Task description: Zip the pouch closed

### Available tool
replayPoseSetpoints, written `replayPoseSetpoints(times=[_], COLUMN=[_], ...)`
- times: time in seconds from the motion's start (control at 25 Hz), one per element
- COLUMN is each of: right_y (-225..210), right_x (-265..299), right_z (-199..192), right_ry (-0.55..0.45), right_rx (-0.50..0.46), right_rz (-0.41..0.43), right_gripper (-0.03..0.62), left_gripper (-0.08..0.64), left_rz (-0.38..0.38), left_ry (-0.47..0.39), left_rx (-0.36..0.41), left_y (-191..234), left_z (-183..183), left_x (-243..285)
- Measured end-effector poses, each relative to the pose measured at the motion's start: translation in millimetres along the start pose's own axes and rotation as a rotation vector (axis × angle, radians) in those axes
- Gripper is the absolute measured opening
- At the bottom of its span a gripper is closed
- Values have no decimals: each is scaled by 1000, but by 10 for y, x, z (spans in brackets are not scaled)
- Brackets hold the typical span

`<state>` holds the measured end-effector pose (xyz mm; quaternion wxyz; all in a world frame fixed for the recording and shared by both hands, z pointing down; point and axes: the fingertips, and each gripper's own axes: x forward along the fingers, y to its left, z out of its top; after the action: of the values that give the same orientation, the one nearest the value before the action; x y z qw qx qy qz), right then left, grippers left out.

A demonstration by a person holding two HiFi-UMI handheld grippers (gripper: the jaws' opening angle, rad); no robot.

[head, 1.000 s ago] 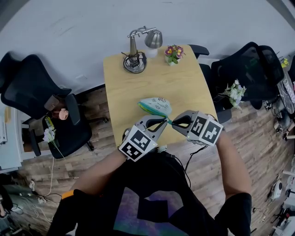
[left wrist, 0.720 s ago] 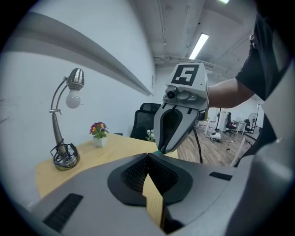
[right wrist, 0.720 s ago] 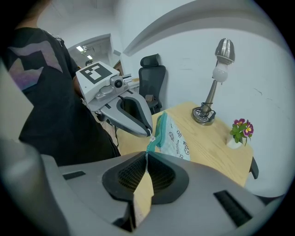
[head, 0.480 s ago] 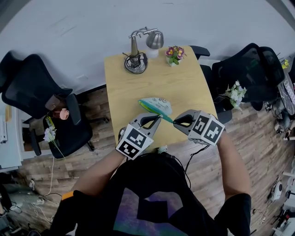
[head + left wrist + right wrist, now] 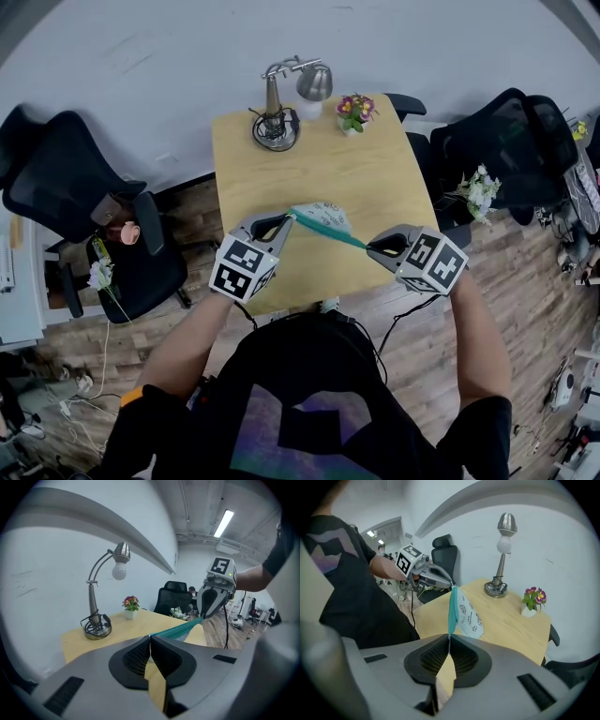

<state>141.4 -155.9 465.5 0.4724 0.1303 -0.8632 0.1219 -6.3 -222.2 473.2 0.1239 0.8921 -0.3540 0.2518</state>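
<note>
A pale printed pouch [image 5: 328,217] with a teal zipper edge [image 5: 330,232] hangs stretched over the wooden table [image 5: 281,178], held up between both grippers. My left gripper [image 5: 287,217] is shut on the zipper's left end; the pull itself is hidden between the pads. My right gripper [image 5: 369,247] is shut on the pouch's right end. In the left gripper view, the teal zipper [image 5: 178,628] runs taut from my left gripper [image 5: 150,637] to the right gripper [image 5: 212,603]. The right gripper view shows the pouch [image 5: 468,614] dangling below the teal strip, between my right gripper [image 5: 449,637] and the left gripper [image 5: 435,576].
A chrome desk lamp [image 5: 278,120] and a small flower pot [image 5: 353,112] stand at the table's far edge. Black office chairs sit to the left [image 5: 66,192] and right [image 5: 506,141] of the table. The person stands at the near edge.
My left gripper has slid left along the zipper, away from the right gripper, and the teal edge now spans taut between them. The right gripper shifted slightly right.
</note>
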Motion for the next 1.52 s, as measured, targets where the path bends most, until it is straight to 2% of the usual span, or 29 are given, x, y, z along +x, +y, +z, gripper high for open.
replayPoseSetpoints(times=[0.2,0.4,0.6,0.88,1.2,1.36,1.44,1.52], right_y=[-22,-21,-36,-34,133,278,326,330], right_x=[51,108,126,147,172,141,118,87], right_z=[-64,-111,-85,-110,0,125,215,321], right_ry=[45,52,50,52,15,-43,-88,-138], right_rx=[-33,-26,-25,-19,-9,21,58,118], right_rz=[-22,-34,-46,-64,-78,-87,-121,-194], right_gripper=[29,29,31,35,93,110,112,111], left_gripper=[11,12,12,14,31,48,49,49], left_rz=[1,3,-28,-56,-72,-58,-42,-23], left_ry=[0,-4,-34,-34,-40,-57,-69,-82], left_rx=[-14,-24,-68,-98,-98,-102,-105,-110], left_y=[-81,-159,-276,-498,-633,-622,-604,-594], left_z=[-17,-14,30,-15,16,51,68,90], left_x=[10,-12,-109,-206,-313,-387,-441,-508])
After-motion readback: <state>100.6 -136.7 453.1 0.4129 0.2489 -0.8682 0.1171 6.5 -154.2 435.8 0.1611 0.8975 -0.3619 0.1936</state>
